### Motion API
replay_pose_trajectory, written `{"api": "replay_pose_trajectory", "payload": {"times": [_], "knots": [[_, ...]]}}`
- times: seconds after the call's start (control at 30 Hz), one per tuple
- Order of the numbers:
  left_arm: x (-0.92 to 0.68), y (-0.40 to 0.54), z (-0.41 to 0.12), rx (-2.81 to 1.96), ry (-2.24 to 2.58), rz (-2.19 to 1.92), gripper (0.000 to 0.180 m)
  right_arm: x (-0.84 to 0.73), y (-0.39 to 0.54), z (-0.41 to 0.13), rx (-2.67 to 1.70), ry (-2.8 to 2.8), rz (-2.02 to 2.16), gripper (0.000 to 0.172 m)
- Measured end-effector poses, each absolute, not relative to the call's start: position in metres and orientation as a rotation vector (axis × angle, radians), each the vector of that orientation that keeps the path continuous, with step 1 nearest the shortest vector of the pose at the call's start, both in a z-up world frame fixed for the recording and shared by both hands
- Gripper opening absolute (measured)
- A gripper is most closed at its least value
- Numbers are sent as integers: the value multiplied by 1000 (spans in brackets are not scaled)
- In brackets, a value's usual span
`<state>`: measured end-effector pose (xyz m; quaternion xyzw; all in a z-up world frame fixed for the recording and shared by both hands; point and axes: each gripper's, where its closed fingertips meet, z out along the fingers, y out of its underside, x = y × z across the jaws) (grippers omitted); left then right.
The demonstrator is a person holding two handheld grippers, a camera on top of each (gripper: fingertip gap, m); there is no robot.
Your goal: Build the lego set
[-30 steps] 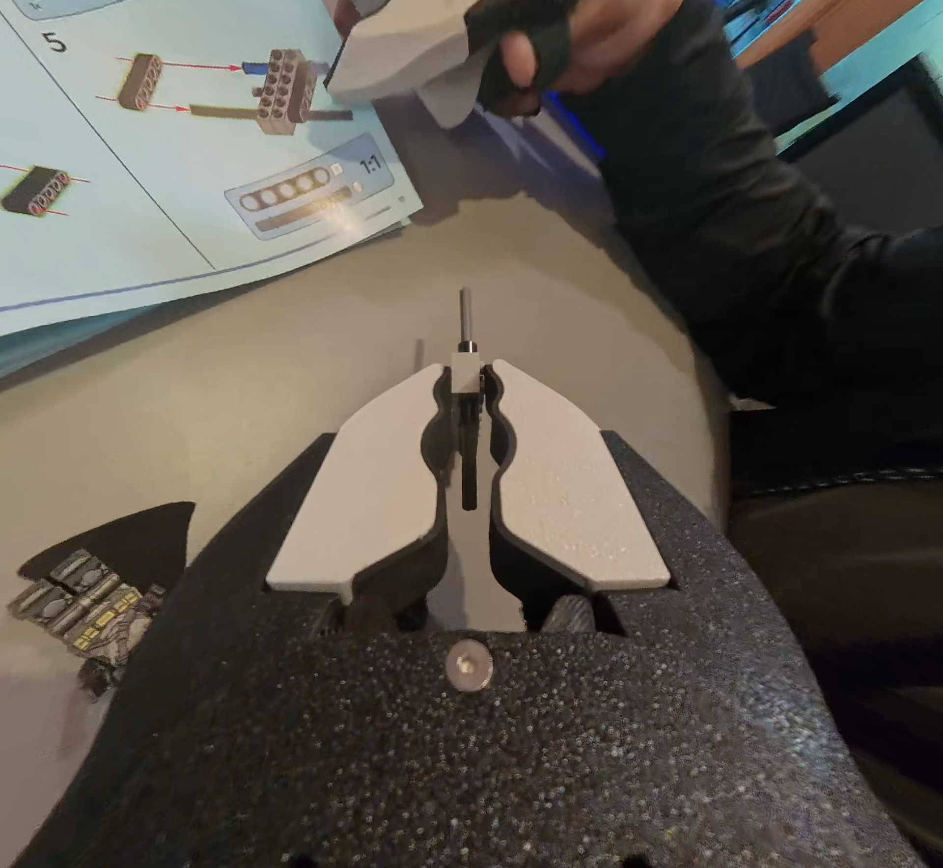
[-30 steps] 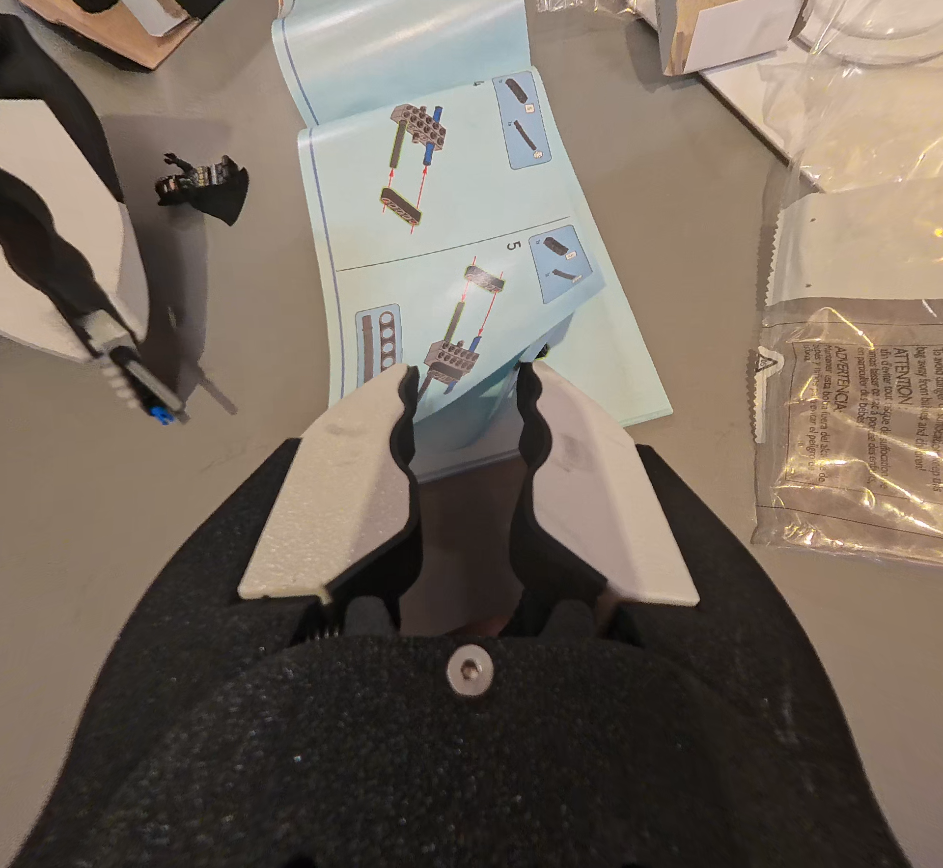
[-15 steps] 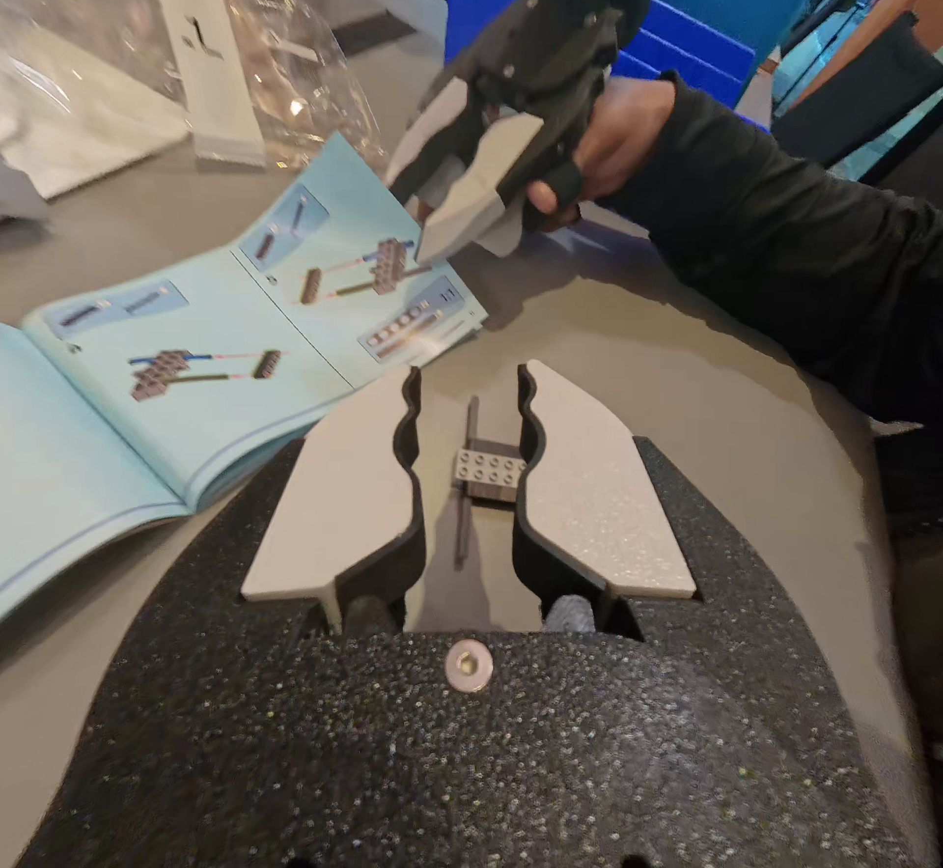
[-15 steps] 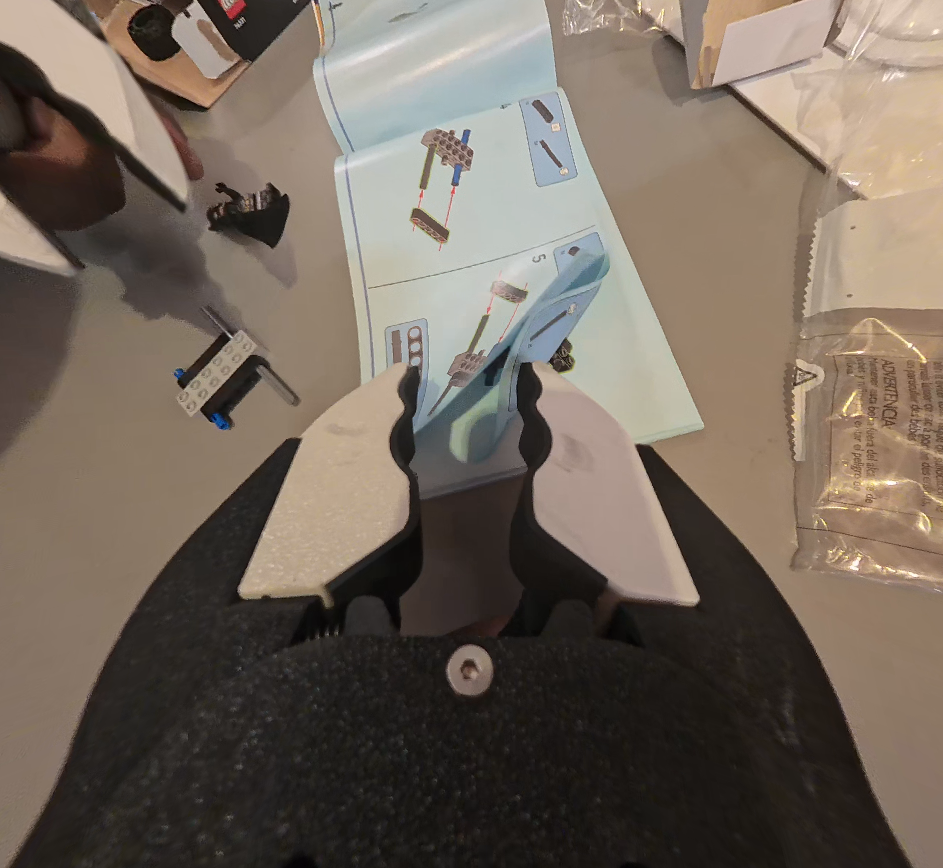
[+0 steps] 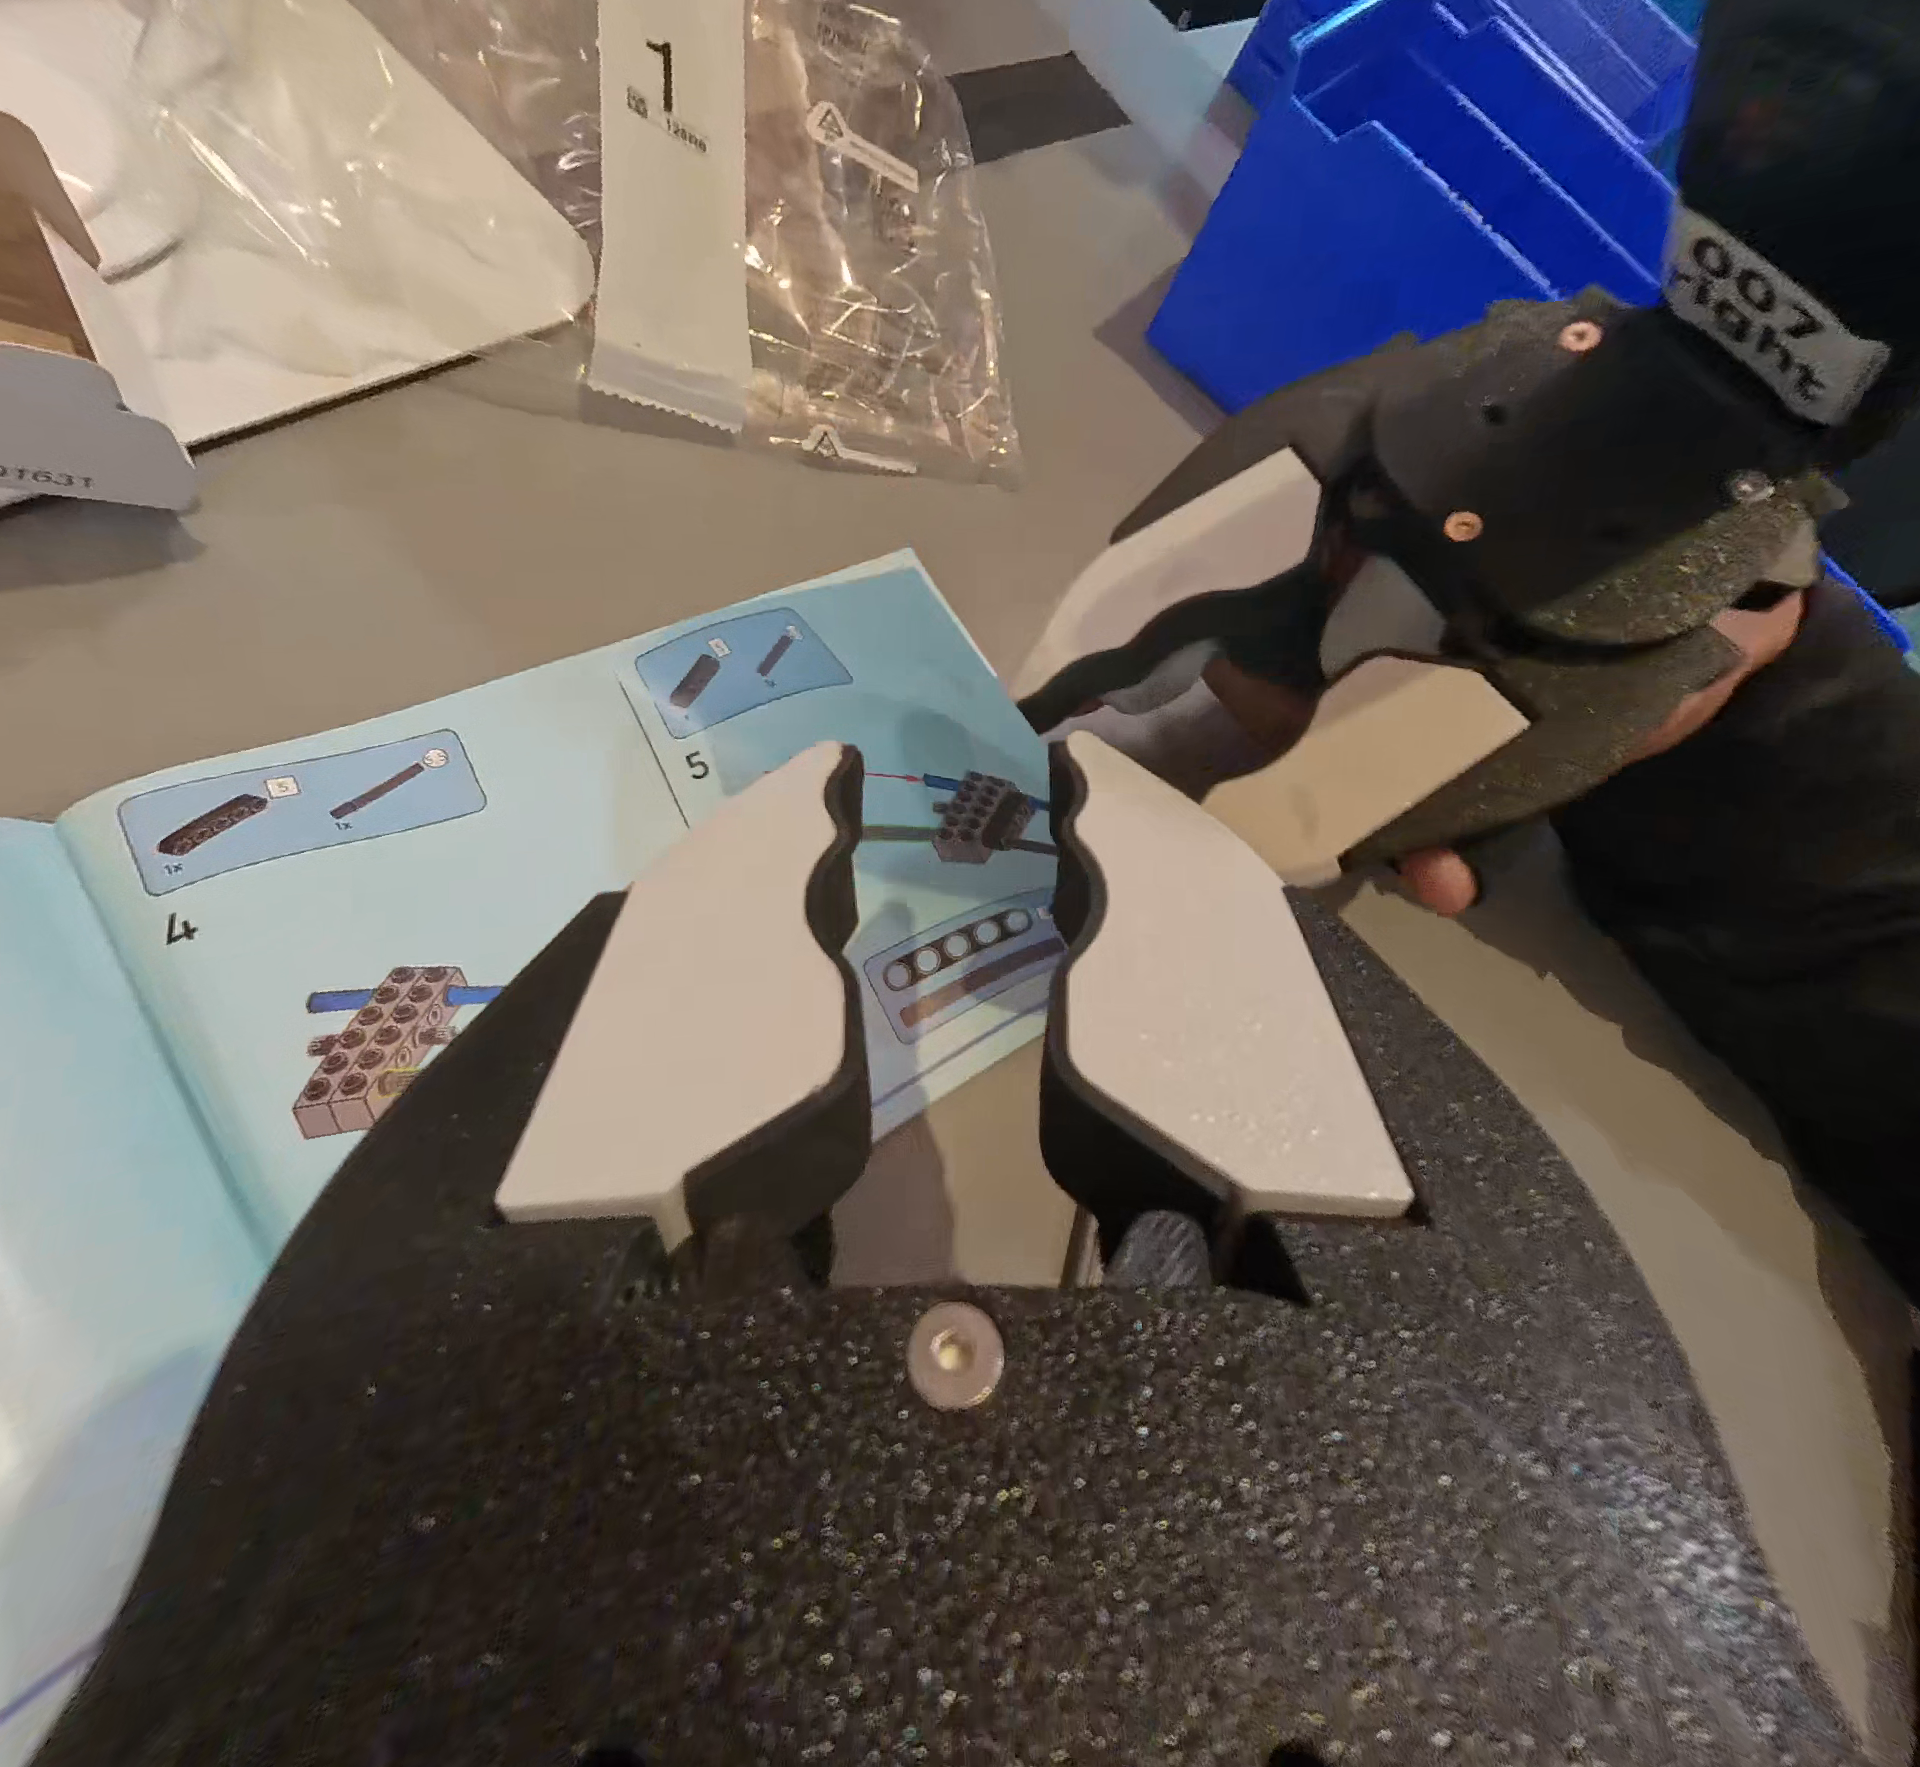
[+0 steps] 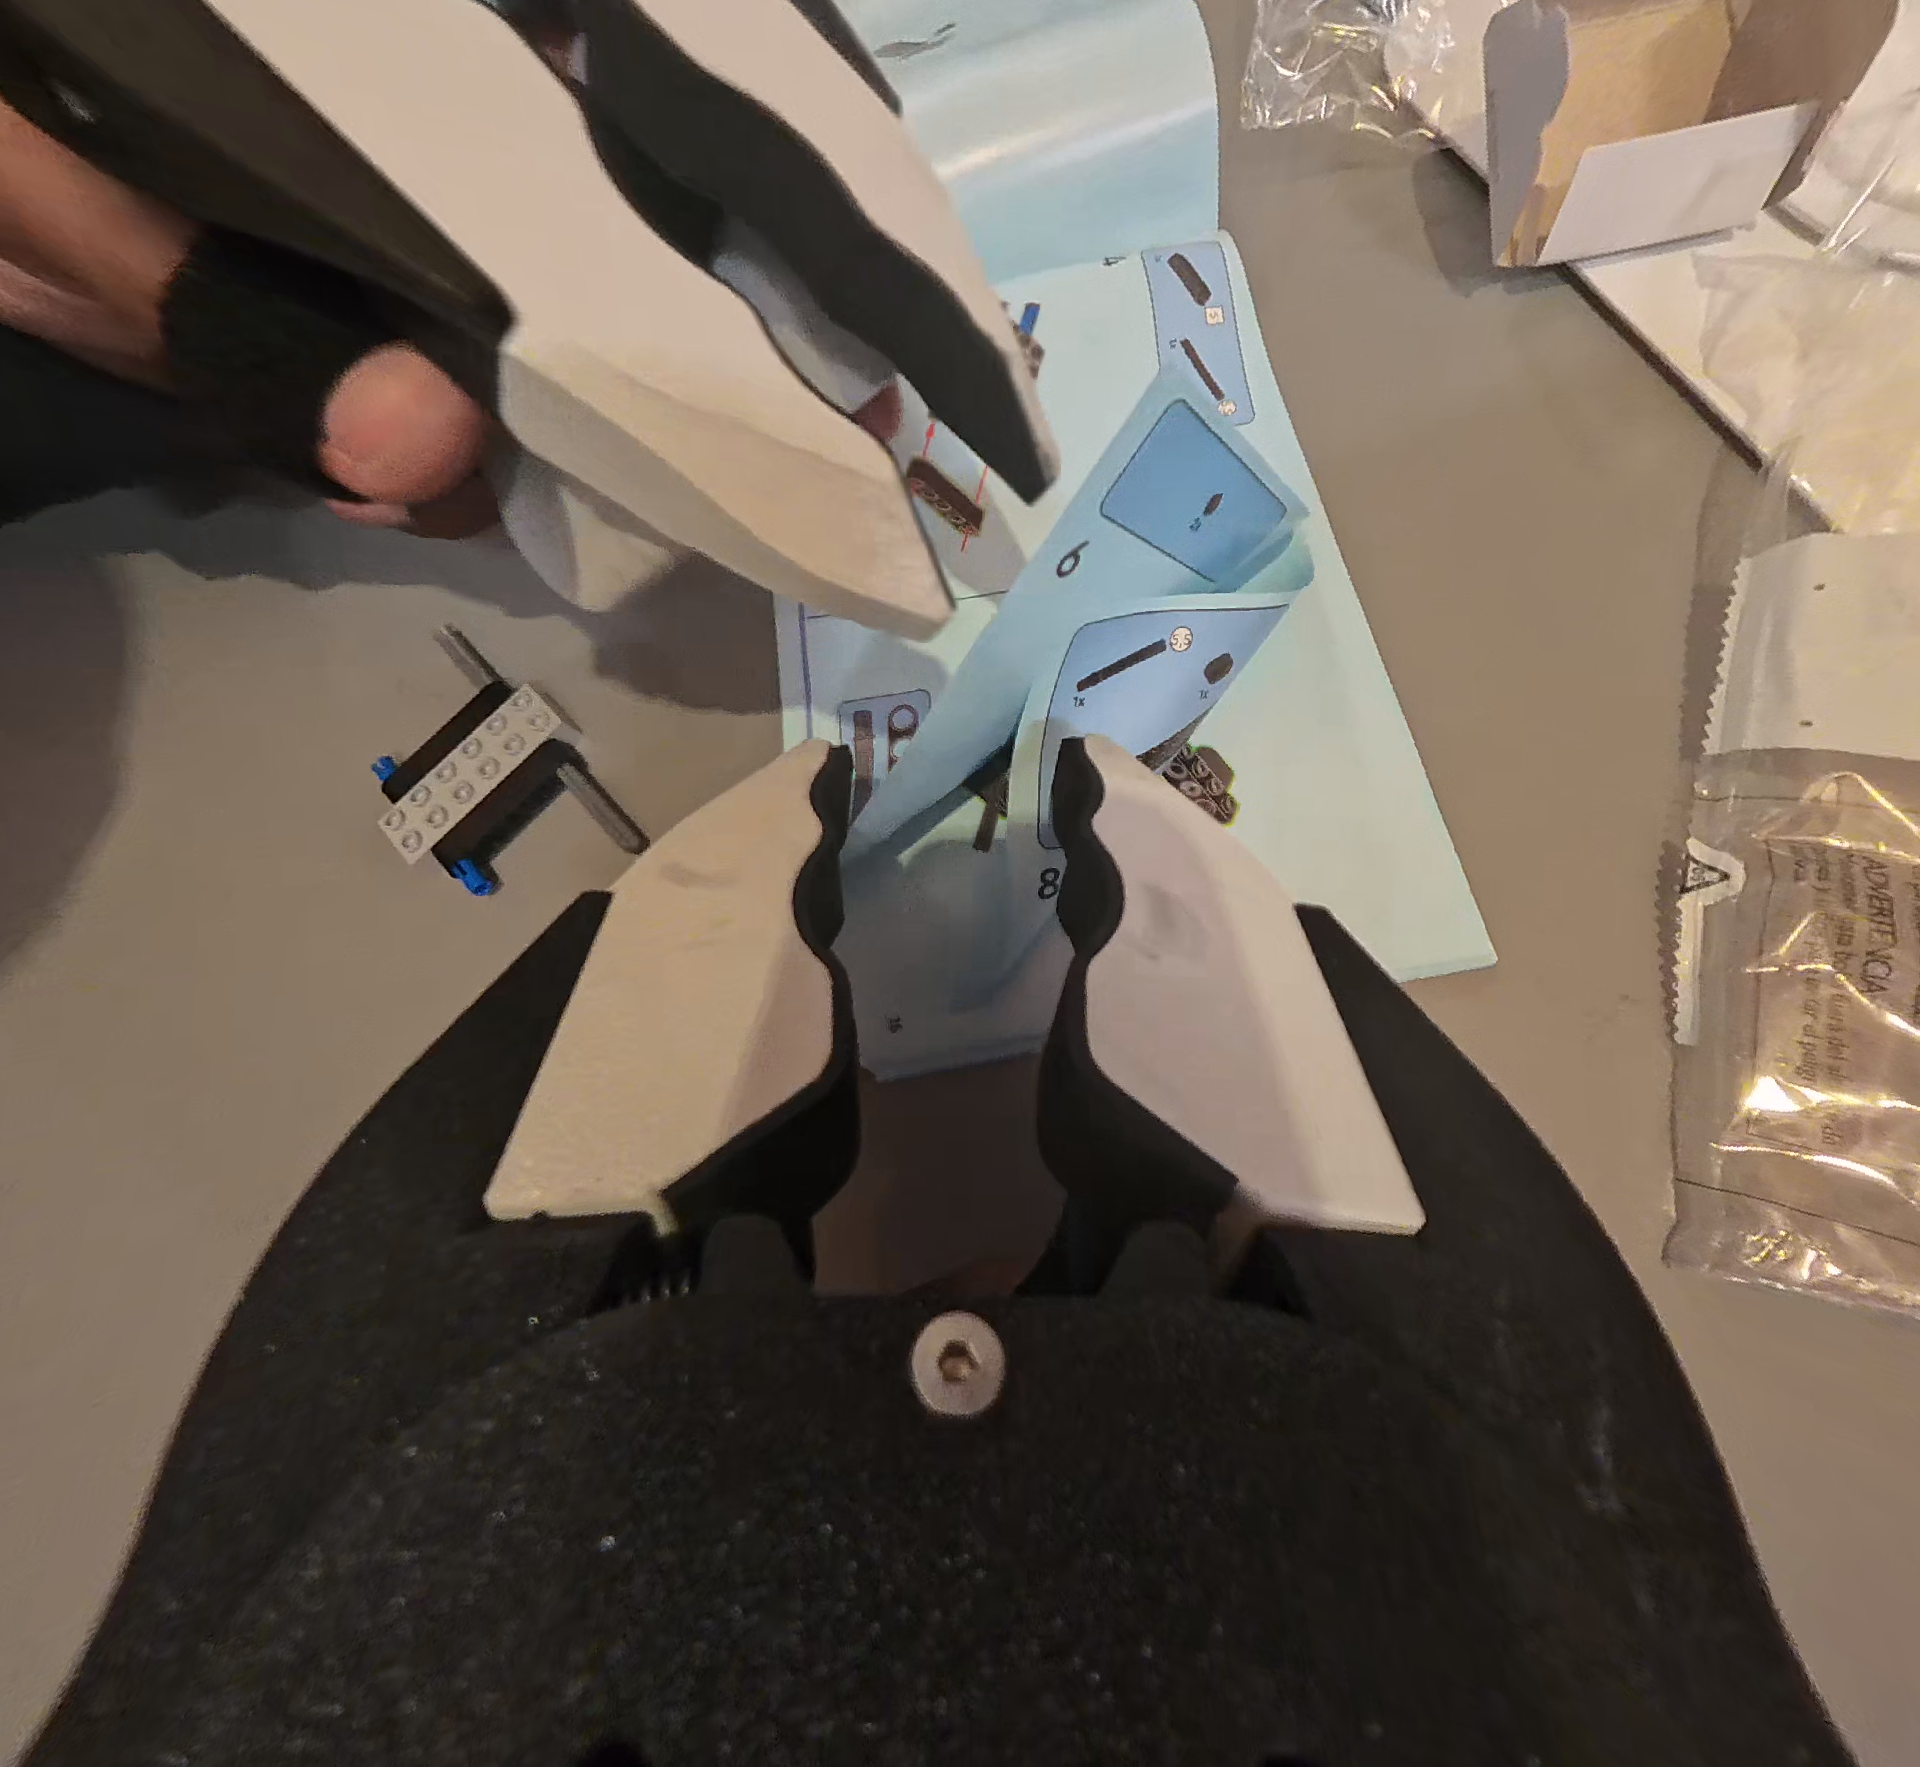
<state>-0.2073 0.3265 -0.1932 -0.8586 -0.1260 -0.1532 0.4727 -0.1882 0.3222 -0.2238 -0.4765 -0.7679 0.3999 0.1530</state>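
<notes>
the left gripper (image 5: pixel 954 767) is held with its jaws apart and nothing between the pads; only a printed page of the light blue instruction booklet (image 5: pixel 436 886) is seen through the gap, lower down on the grey table (image 5: pixel 416 533). in the right of the left wrist view, the right gripper (image 5: pixel 1049 709) is seen coming in from the right, gripped by a gloved hand (image 5: pixel 1455 876), with its tips at the right edge of the booklet.

in the right wrist view, the right gripper (image 6: pixel 945 756) is also seen parted. a curled, lifted page (image 6: pixel 1122 595) of the booklet rises between its fingers; whether the pads press on it cannot be told. the left gripper (image 6: pixel 987 533) fills the upper left of this frame, open, above the booklet.

left of centre in the right wrist view, a small brick assembly (image 6: pixel 478 772) lies on the table: a light grey studded plate on black beams with blue pins and a grey axle, well apart from both grippers.

clear plastic bags (image 5: pixel 831 190) and an opened cardboard box (image 6: pixel 1642 107) lie toward the top of the frames, and a blue bin (image 5: pixel 1403 190) stands at the upper right of the left wrist view.
</notes>
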Motion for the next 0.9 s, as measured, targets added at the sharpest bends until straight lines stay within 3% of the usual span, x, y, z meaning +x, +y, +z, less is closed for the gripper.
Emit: {"api": "replay_pose_trajectory", "payload": {"times": [0.6,0.9], "knots": [[-204,323,-189,-2068,-376,-443,34,-192,313,-220,-1310,-2215,1012,38],[-213,320,-193,-2038,-417,-457,5,-193,312,-219,-1304,-2212,1000,39]]}}
